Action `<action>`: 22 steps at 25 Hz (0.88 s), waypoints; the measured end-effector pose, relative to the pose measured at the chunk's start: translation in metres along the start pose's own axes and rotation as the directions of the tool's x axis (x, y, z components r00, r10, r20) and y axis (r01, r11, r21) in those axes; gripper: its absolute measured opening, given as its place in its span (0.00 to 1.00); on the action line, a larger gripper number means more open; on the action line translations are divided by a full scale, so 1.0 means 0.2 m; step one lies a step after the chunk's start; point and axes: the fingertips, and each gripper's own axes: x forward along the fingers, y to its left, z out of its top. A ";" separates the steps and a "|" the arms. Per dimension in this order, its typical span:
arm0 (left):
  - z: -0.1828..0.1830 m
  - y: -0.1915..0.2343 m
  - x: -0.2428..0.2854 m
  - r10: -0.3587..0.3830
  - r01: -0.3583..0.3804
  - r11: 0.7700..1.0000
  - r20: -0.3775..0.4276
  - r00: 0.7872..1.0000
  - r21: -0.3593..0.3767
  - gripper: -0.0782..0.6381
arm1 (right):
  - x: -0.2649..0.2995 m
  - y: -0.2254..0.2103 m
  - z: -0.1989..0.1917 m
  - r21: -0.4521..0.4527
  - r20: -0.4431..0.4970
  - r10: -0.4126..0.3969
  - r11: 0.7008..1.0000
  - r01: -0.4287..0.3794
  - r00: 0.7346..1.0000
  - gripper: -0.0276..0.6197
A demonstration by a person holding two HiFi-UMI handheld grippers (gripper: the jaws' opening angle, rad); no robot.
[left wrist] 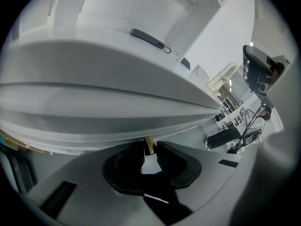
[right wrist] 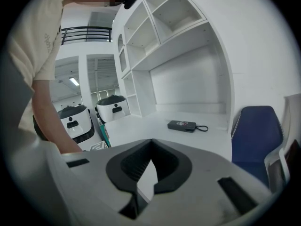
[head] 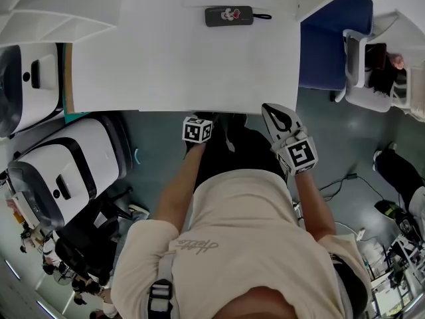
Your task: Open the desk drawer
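The white desk (head: 172,58) fills the top of the head view. In the left gripper view the drawer front (left wrist: 94,107) runs as white bands under the desk edge, and a small brass drawer knob (left wrist: 149,144) hangs from it. My left gripper (left wrist: 149,151) has its black pads against both sides of that knob. From the head only its marker cube (head: 197,129) shows, at the desk's front edge, with the jaws hidden below. My right gripper (head: 279,117) (right wrist: 150,147) floats just off the desk front to the right, shut and empty.
A dark pouch with a cord (head: 229,15) (right wrist: 183,125) lies at the back of the desk. A blue chair (head: 325,45) stands to the right, two white machines (head: 60,171) to the left. White shelving (right wrist: 160,27) rises behind the desk.
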 end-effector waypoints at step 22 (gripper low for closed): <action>-0.09 -0.02 -0.02 -0.006 0.006 1.000 0.015 1.000 -0.006 0.22 | -0.03 0.11 -0.08 0.006 -0.001 0.034 0.999 -0.034 0.999 0.04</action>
